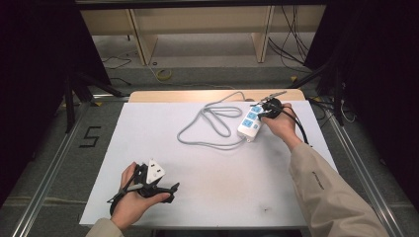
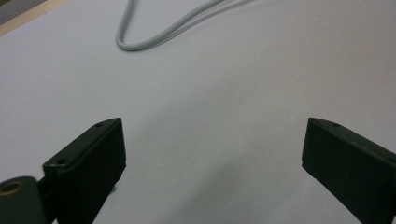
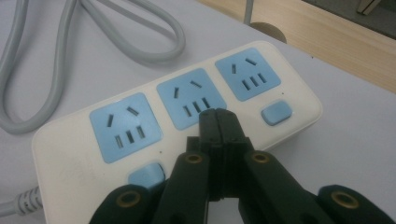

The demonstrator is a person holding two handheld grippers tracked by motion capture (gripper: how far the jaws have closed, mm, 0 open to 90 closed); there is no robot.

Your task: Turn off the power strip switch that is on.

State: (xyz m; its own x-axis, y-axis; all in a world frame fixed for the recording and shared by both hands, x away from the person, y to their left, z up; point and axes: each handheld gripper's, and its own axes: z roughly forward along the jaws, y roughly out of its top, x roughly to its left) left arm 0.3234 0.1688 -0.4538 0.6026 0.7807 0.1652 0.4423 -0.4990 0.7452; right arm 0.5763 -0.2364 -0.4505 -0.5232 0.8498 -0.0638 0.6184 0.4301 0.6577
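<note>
A white power strip (image 1: pixel 249 123) with three blue sockets lies at the table's far right, and its grey cable (image 1: pixel 212 123) loops off to the left. My right gripper (image 1: pixel 262 111) is at the strip's right side. In the right gripper view the shut jaws of the right gripper (image 3: pixel 218 114) point at the middle socket of the power strip (image 3: pixel 70 154), with nothing between them; whether they touch it is unclear. My left gripper (image 1: pixel 173 192) rests near the front left edge. In its own view the left gripper (image 2: pixel 213 128) stands wide open over bare white surface, with a bend of the cable (image 2: pixel 140 42) farther off.
A white sheet (image 1: pixel 148 143) covers the table, and a wooden strip (image 1: pixel 173 95) shows along its far edge. Past the table stand a shelf unit (image 1: pixel 197 29) and loose floor cables (image 1: pixel 291 44). Metal rails (image 1: pixel 54 163) run along both sides.
</note>
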